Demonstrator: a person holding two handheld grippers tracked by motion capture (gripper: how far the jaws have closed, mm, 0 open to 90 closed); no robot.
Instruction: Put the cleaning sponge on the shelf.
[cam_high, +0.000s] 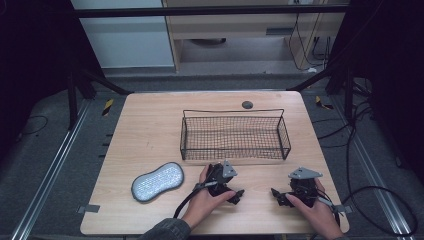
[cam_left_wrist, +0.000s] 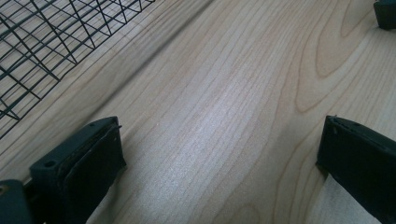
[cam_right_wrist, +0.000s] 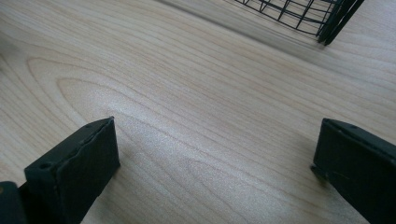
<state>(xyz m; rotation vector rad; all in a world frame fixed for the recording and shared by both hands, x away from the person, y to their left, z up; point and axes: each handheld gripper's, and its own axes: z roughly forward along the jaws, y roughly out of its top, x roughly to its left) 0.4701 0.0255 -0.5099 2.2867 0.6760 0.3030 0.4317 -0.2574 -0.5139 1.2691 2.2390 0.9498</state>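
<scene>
Dim overhead light falling on pale wooden table (cam_high: 150, 130), surroundings sinking into darkness; soft glare sheening woodgrain, black jaws blurring at close range.

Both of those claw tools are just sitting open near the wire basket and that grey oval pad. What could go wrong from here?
1. The grey oval pad lies flat on the table, so the open left gripper might slide over it rather than pinch it.
2. The wire basket stands close behind both hands; a jaw could snag its mesh or nudge it on the way in.
3. The right gripper points toward the left one, so they could bump.
</scene>
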